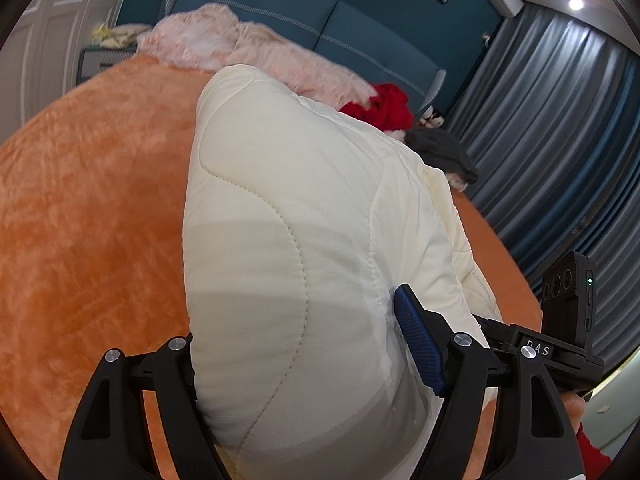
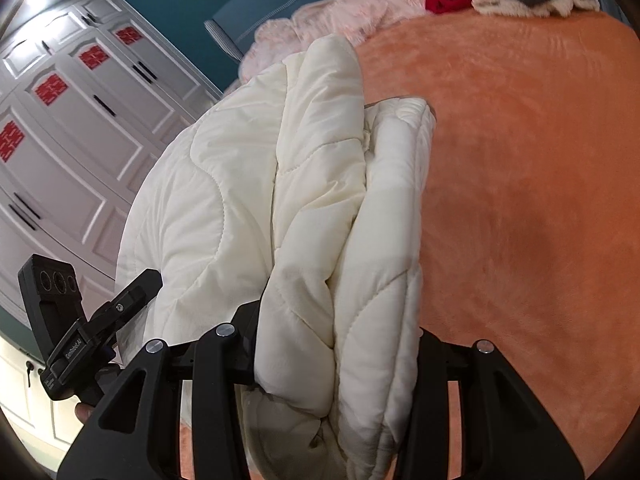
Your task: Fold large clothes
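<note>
A cream quilted padded jacket (image 1: 288,220) lies bunched over the orange bed cover (image 1: 88,208). My left gripper (image 1: 304,364) is shut on a thick fold of it; its blue-padded finger (image 1: 420,348) presses the jacket's right side. In the right wrist view the same jacket (image 2: 320,200) is gathered in layered folds, and my right gripper (image 2: 336,356) is shut on that bundle, with the fabric filling the space between the fingers. The right gripper's body (image 1: 568,312) shows at the left view's right edge, and the left gripper's body (image 2: 80,320) at the right view's left edge.
A pink fluffy blanket (image 1: 240,48) lies along the teal headboard (image 1: 320,12). Red (image 1: 388,108) and grey (image 1: 440,152) clothes are piled near it. Grey-blue curtains (image 1: 560,140) hang at one side; white wardrobes (image 2: 80,120) stand at the other. Orange cover (image 2: 520,200) spreads beside the jacket.
</note>
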